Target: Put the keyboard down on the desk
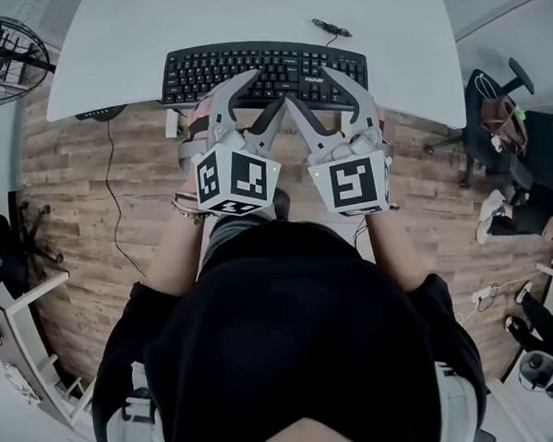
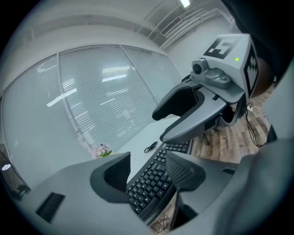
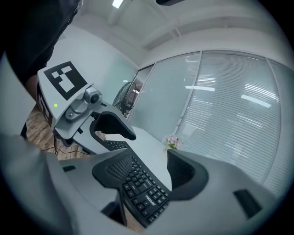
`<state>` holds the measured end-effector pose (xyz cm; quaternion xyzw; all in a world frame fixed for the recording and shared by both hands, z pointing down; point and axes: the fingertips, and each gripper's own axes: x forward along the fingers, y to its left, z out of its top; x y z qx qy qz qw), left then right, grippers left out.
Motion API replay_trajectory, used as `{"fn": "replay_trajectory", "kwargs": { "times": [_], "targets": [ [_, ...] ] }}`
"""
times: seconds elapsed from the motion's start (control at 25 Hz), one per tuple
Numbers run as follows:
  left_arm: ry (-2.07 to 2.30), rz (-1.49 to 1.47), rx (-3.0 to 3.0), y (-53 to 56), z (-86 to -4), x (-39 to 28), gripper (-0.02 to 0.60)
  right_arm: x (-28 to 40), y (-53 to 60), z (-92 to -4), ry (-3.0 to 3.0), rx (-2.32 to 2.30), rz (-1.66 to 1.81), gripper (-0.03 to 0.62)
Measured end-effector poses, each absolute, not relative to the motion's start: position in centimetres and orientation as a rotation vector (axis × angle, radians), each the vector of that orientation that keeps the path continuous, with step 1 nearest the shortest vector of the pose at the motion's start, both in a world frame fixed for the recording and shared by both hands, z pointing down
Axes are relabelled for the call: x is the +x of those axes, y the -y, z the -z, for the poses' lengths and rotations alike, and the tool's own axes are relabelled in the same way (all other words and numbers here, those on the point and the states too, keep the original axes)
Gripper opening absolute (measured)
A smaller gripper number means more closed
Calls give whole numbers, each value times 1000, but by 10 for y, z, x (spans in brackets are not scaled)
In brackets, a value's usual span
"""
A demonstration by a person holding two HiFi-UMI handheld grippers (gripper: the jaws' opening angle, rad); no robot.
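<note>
Nearest to us, from the head view, our dark top fills the lower part, and just beyond it sit the two marker cubes. From them the left tongs (image 1: 262, 94) and right tongs (image 1: 309, 86) reach forward side by side, tips angled towards each other. Both pairs stand wide apart with nothing clamped: in the left gripper view the ribbed pads (image 2: 180, 170) frame an open gap, and the right gripper view shows the same.

Just past the tips lies the black keyboard (image 1: 259, 68), flat on the white counter (image 1: 247, 18) and parallel to its near edge. From above, the tips of both tongs overlap the keyboard's near side, left tongs towards its middle, right tongs towards its right half. In each gripper view the keys show through the gap, lower than the pads, and no pad touches them.

Farther out on the counter a small black cable (image 1: 331, 28) lies beyond the keyboard's right end. At the counter's far edge stand pink flowers (image 2: 102, 149), with slatted blinds (image 2: 105, 101) behind them.
</note>
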<state>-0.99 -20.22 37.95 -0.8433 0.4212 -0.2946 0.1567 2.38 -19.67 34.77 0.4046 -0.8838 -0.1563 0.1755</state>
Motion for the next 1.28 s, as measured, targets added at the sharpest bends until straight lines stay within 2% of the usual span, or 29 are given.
{"fn": "replay_trajectory", "kwargs": {
  "times": [0.52, 0.88, 1.12, 1.28],
  "targets": [
    [-1329, 578, -2513, 202, -324, -16, 249, 27, 188, -296, 2554, 1183, 519, 241],
    [-1353, 420, -2557, 198, -300, -17, 239, 31, 188, -283, 2654, 1264, 459, 218],
    [-1380, 323, -2564, 196, -289, -19, 212, 37, 188, -275, 2752, 1328, 339, 196],
    [-1370, 264, -2557, 194, -283, -21, 165, 39, 187, -270, 2790, 1345, 306, 177]
  ]
}}
